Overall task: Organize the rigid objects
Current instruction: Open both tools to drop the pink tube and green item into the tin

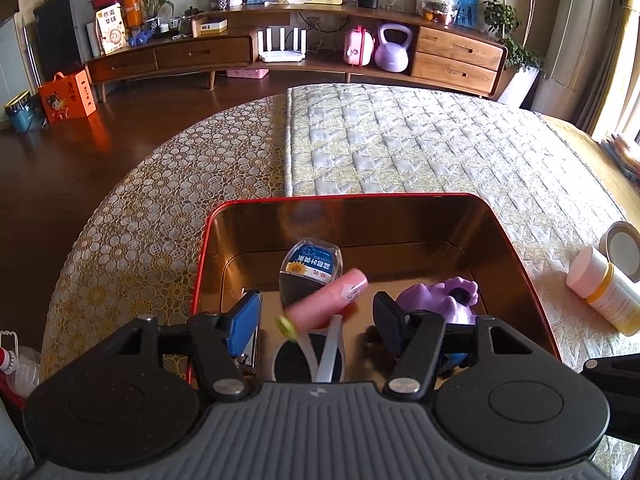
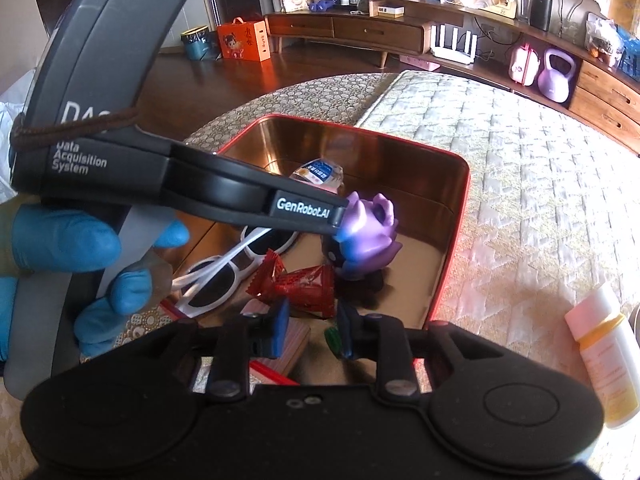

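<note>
A red tin box (image 1: 208, 240) with a gold inside sits on the bed; it also shows in the right wrist view (image 2: 460, 208). In it lie a clear sunflower-label container (image 1: 312, 264), a purple toy (image 1: 444, 300), white sunglasses (image 2: 212, 280) and a red wrapped candy (image 2: 304, 284). A blurred pink tube (image 1: 328, 300) is in mid-air between my left gripper's open fingers. My left gripper (image 1: 316, 312) hovers open over the box. My right gripper (image 2: 310, 328) is open and empty at the box's near edge.
A white and yellow bottle (image 1: 604, 292) and a round lid (image 1: 622, 250) lie on the quilt right of the box. A wooden block (image 2: 292, 344) lies under my right gripper. A low wooden cabinet (image 1: 360, 52) stands beyond the bed.
</note>
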A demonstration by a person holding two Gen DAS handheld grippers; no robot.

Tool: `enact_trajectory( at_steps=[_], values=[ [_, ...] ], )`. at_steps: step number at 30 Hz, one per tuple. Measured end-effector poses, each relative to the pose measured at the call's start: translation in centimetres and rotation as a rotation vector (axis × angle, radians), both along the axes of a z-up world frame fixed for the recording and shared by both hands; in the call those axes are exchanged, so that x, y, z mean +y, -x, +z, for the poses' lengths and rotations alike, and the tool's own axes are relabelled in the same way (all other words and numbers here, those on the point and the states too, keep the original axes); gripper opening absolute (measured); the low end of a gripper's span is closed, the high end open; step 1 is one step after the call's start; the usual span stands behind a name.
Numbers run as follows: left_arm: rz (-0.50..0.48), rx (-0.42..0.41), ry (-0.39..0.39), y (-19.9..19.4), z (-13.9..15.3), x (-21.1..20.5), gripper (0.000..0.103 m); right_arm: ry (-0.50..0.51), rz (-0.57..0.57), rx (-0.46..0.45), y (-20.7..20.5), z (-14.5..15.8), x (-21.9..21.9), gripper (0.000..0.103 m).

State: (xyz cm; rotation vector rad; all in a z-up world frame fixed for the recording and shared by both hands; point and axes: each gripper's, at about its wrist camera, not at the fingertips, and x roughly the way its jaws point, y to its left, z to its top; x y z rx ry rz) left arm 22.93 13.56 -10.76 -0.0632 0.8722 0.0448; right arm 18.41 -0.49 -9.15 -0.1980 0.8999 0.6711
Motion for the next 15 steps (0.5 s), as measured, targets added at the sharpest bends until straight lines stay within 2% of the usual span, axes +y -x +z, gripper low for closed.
enact_trajectory(
  at_steps=[15],
  values=[
    [-0.005, -0.036, 0.016, 2.6, 2.1, 0.0, 0.069, -0.062, -0.024, -0.034, 1.5, 2.2, -1.8, 0.046]
  ],
)
